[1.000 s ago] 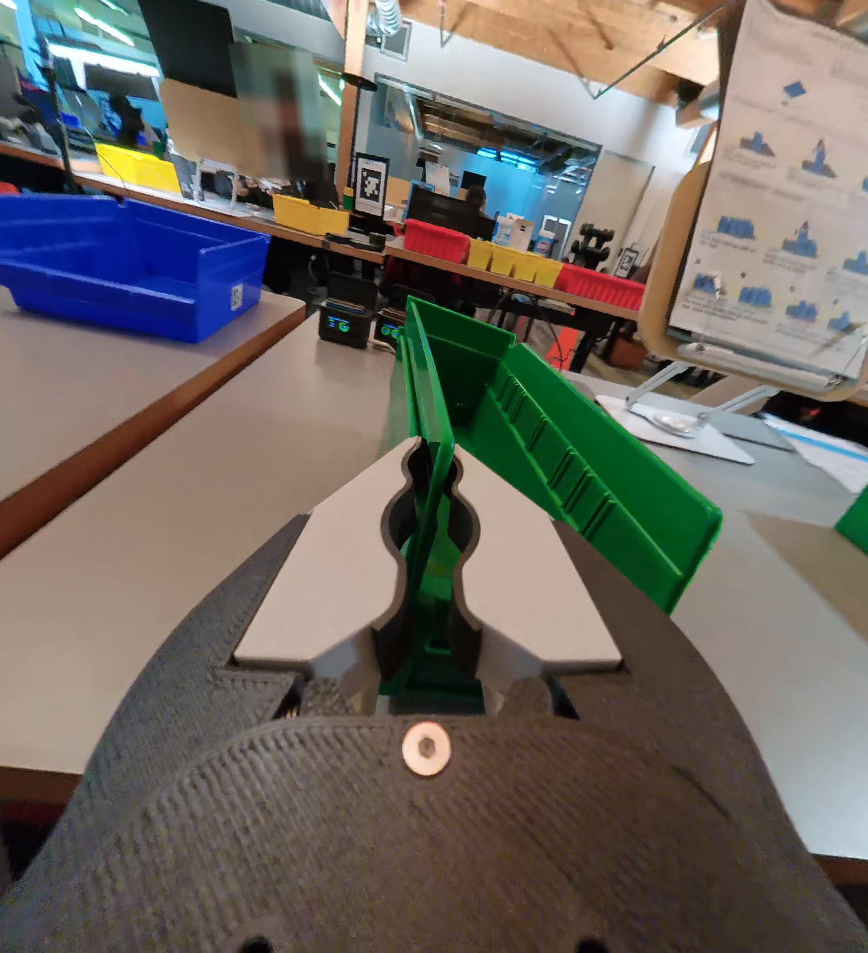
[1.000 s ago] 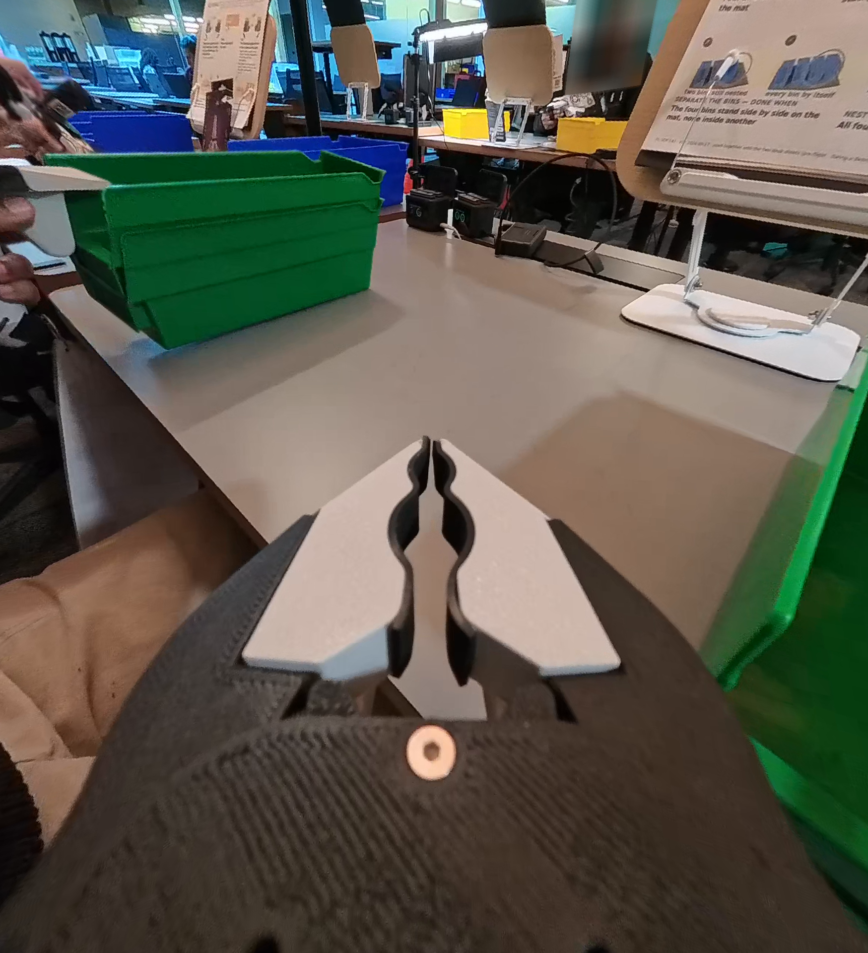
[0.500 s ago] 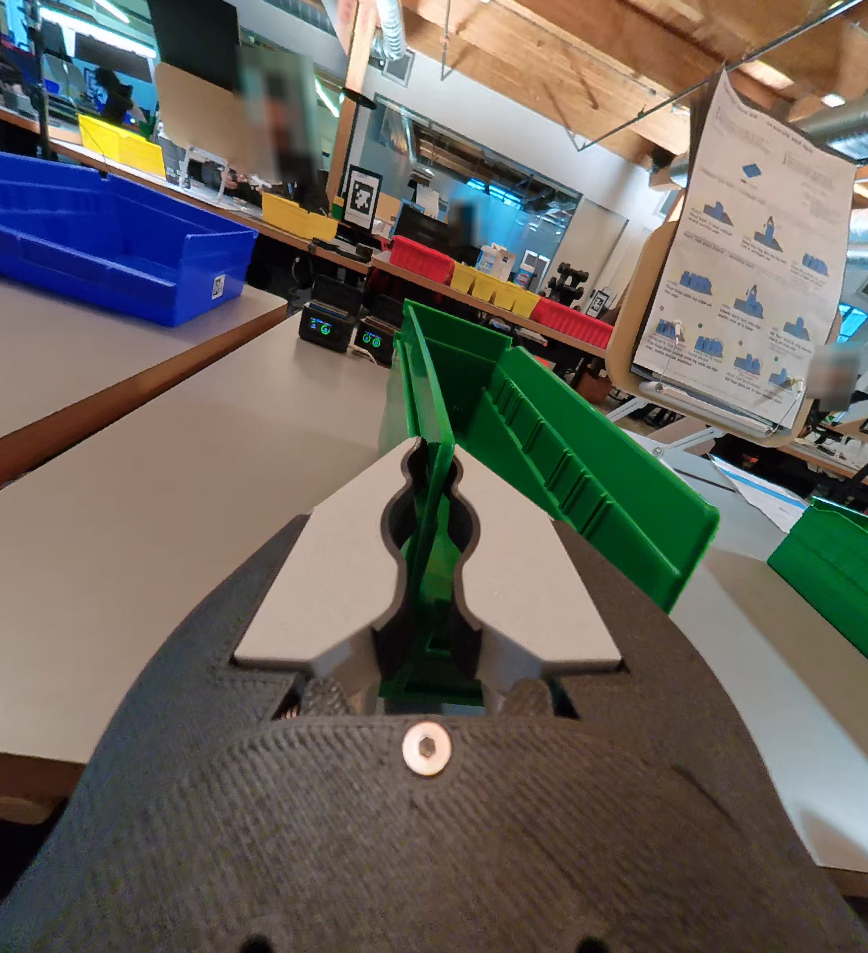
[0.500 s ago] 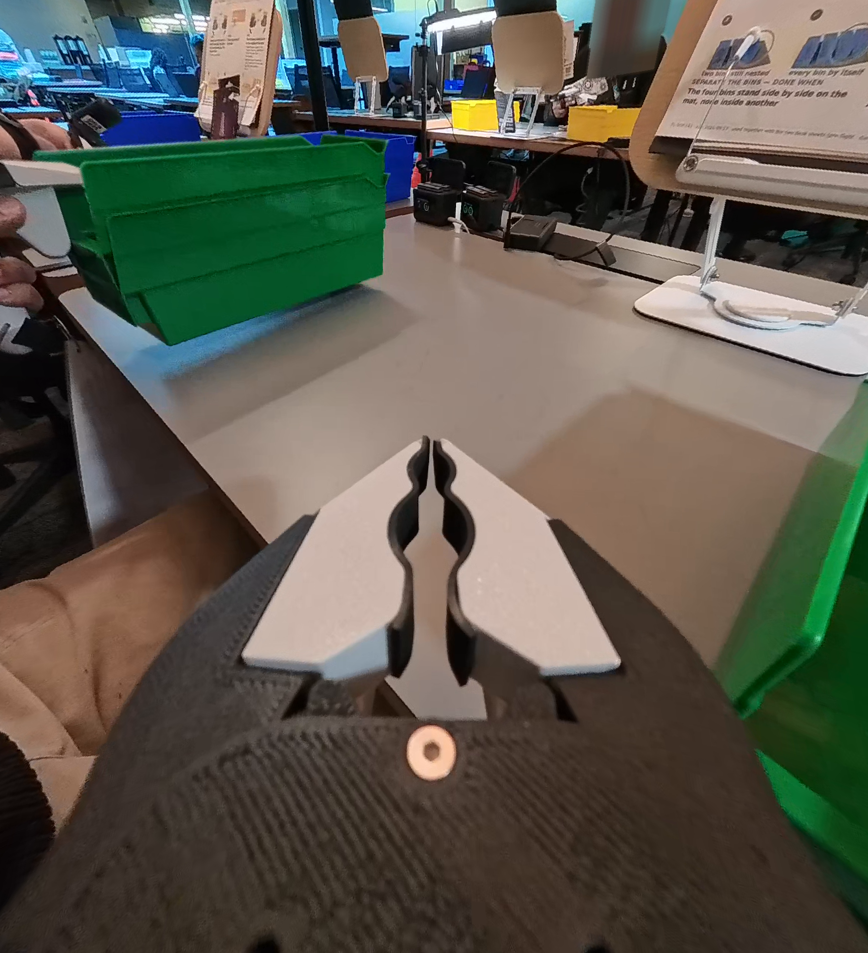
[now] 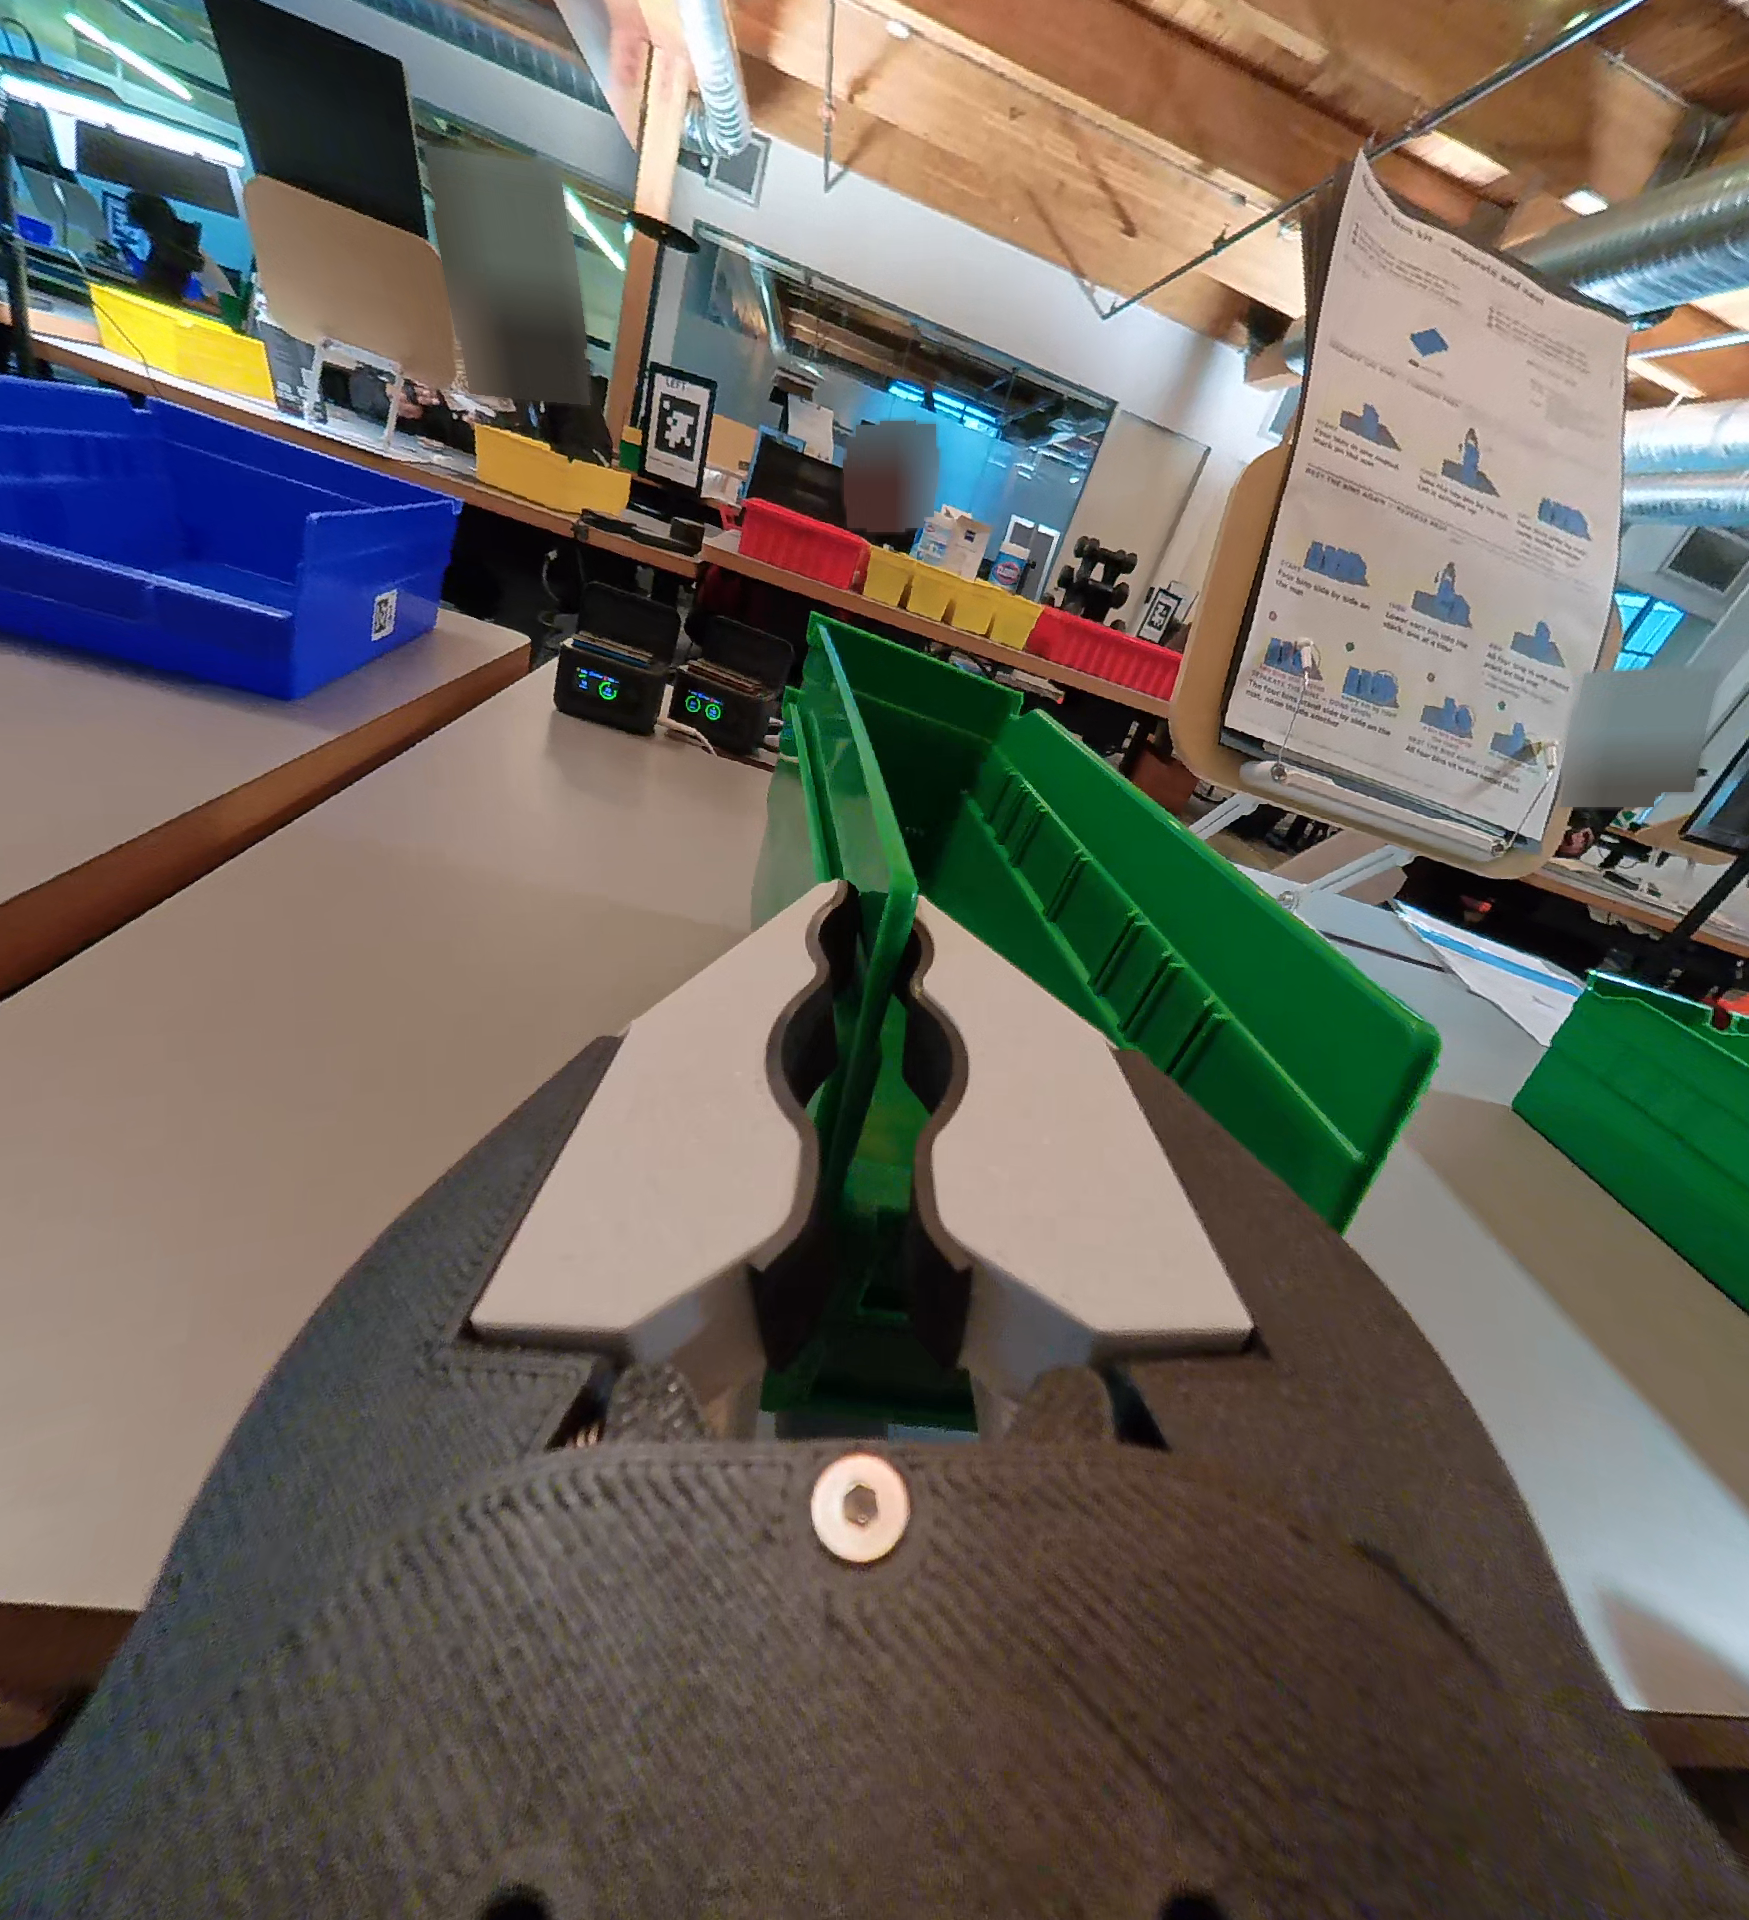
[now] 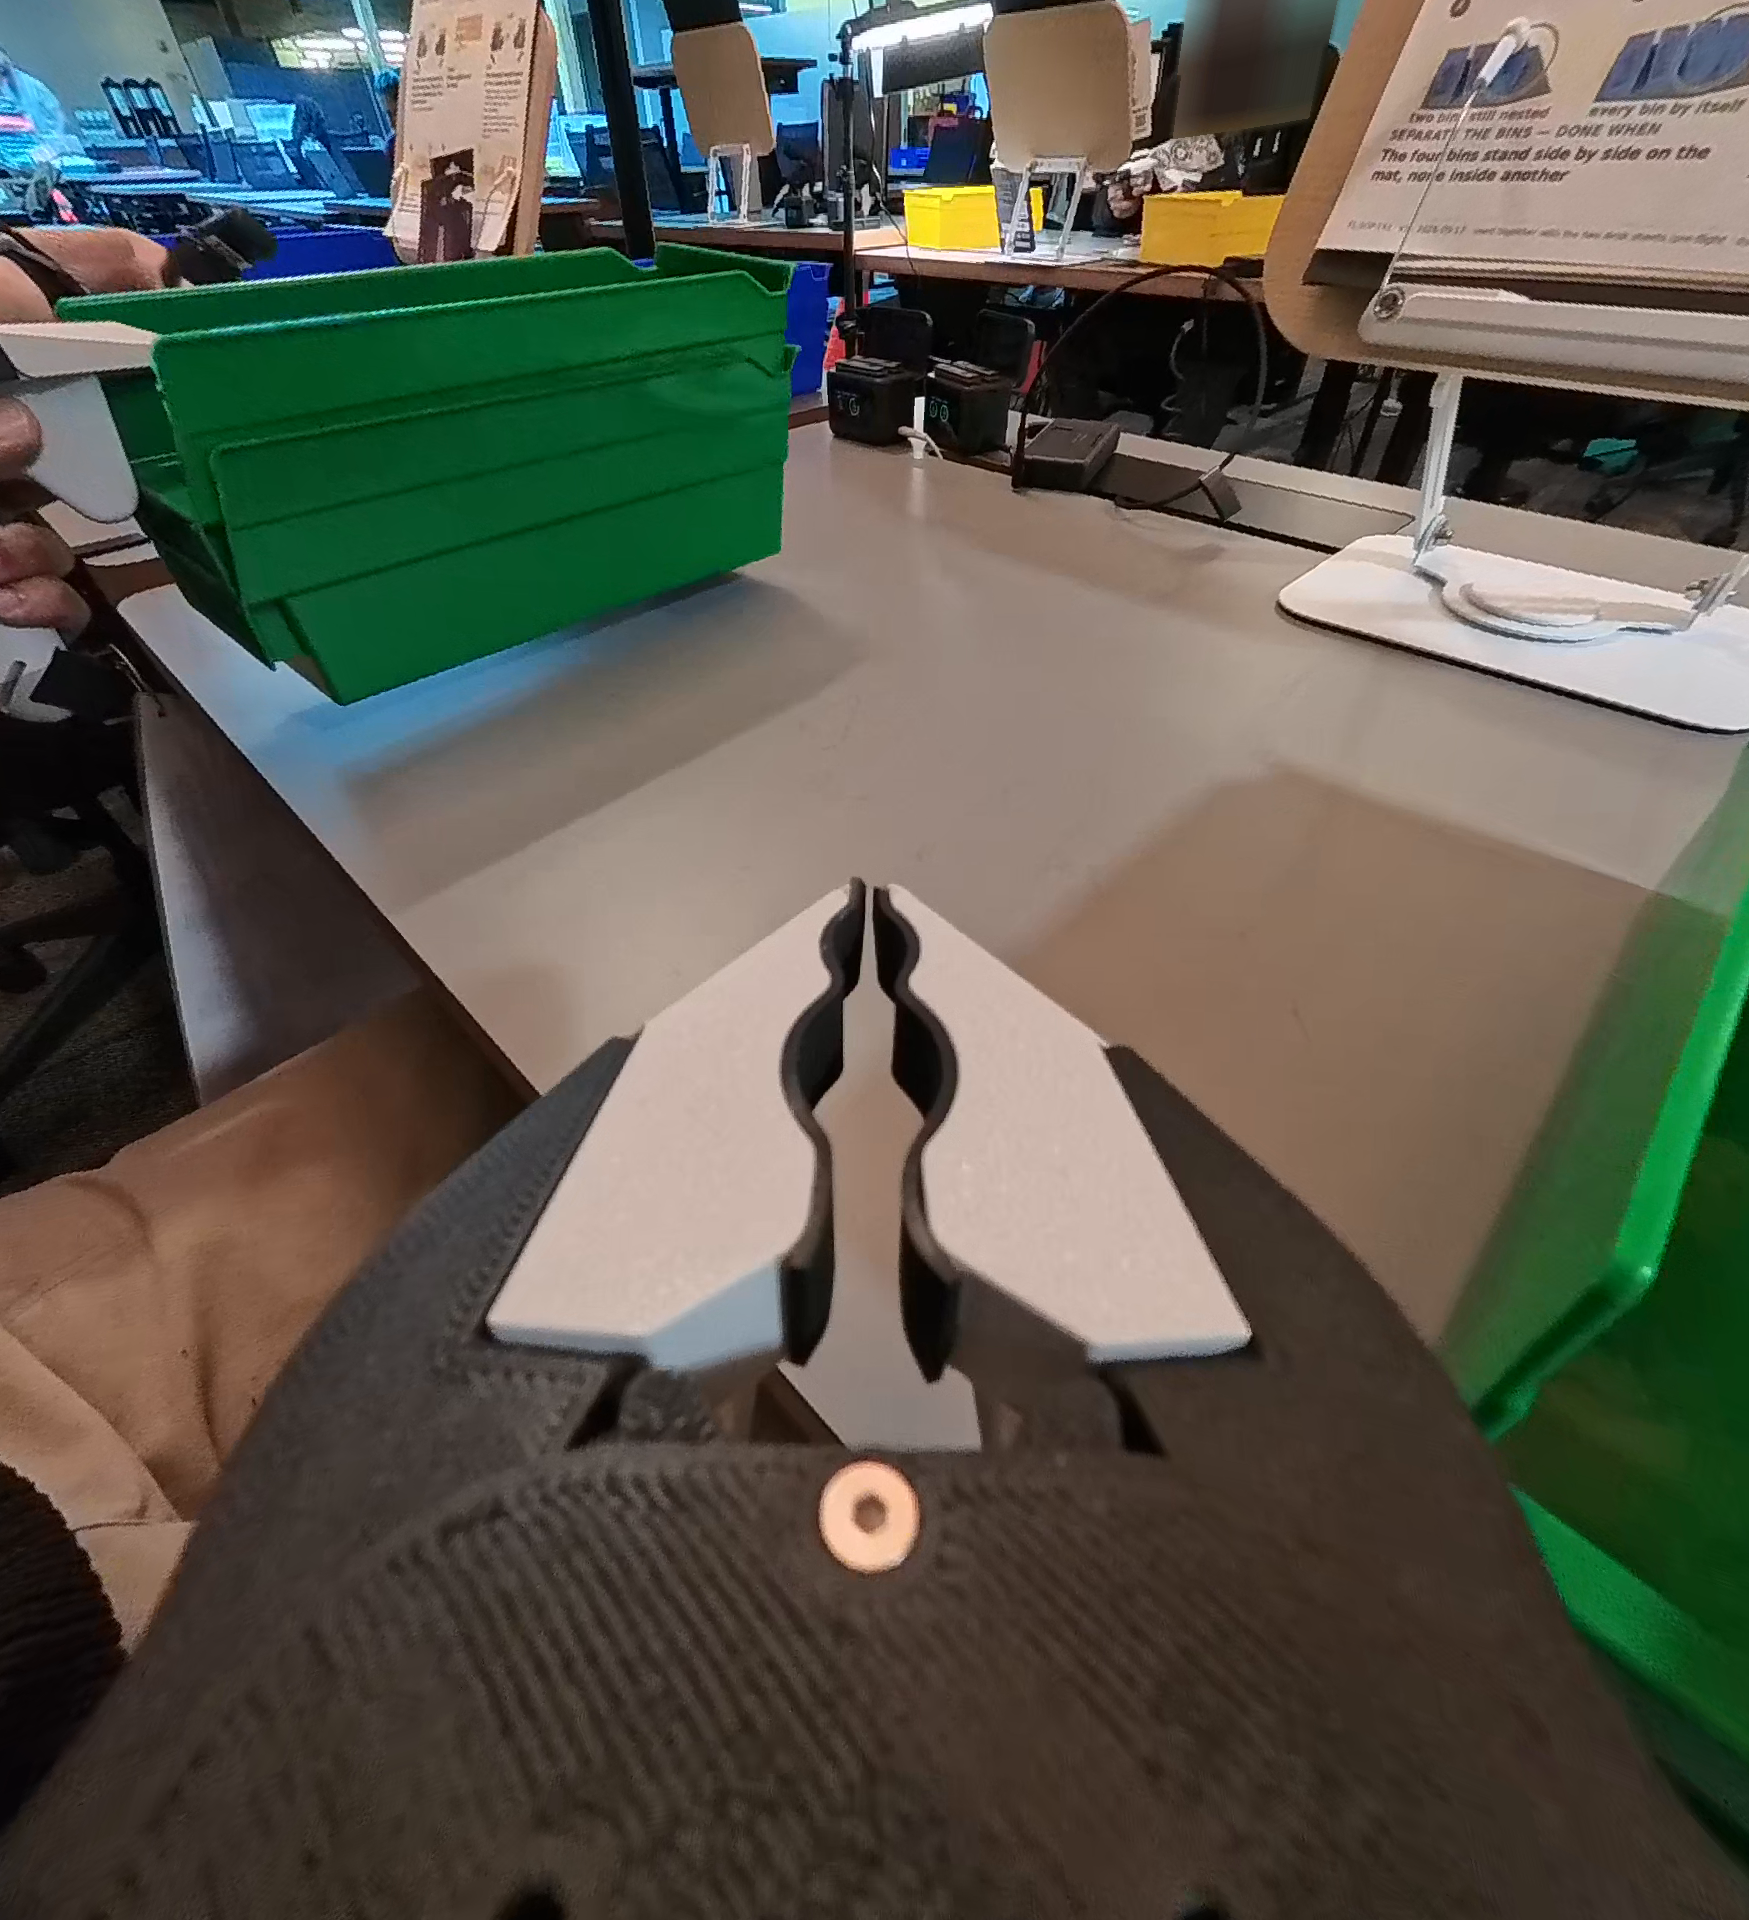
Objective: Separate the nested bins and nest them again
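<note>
My left gripper (image 5: pixel 875 894) is shut on the near side wall of a stack of nested green bins (image 5: pixel 1109 914). In the right wrist view the stack (image 6: pixel 496 468) hangs tilted a little above the grey table (image 6: pixel 953 675) at the left, with the left gripper (image 6: pixel 111 353) and a hand on its end. My right gripper (image 6: pixel 868 894) is shut and empty, low over the table's front edge. A separate green bin (image 6: pixel 1680 1143) stands close on its right; it also shows in the left wrist view (image 5: pixel 1680 1122).
An instruction sheet on a stand (image 5: pixel 1421 520) has its white base (image 6: pixel 1535 623) at the table's back right. Two black chargers (image 6: pixel 901 400) sit at the back edge. A blue bin (image 5: pixel 174 551) is on the neighbouring table. A tan trouser leg (image 6: pixel 174 1195) is below the front edge.
The green stack has risen off the table in my left gripper and come a little closer to the right gripper. The right gripper has stayed shut and nearly still.
</note>
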Motion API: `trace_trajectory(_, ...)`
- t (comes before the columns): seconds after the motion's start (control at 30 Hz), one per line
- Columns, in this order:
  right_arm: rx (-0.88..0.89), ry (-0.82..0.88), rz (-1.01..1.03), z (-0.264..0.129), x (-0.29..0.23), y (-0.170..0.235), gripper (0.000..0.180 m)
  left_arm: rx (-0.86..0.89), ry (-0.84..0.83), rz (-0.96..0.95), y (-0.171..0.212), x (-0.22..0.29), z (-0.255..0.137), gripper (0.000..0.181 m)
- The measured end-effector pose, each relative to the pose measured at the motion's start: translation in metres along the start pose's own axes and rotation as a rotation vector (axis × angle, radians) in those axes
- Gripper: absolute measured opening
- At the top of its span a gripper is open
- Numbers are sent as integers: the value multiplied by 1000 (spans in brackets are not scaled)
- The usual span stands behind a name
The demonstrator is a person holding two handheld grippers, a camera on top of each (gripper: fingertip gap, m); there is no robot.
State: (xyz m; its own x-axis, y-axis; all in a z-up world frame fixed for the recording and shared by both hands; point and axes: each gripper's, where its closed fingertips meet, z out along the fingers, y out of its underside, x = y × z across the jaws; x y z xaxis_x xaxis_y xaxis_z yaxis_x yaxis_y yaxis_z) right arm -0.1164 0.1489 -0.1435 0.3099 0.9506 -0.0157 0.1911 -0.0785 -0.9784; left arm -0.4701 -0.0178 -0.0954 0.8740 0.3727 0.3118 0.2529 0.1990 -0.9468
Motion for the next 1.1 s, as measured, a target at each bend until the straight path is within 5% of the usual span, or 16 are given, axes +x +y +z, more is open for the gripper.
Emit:
trace_trajectory(0.73,-1,0,2,-1,0,0,0,134,32,26,-30,12,-11,2)
trace_trajectory(1.1,2,7,-24,-1,-1,-1,0,273,194,97,-78,101,-34,0)
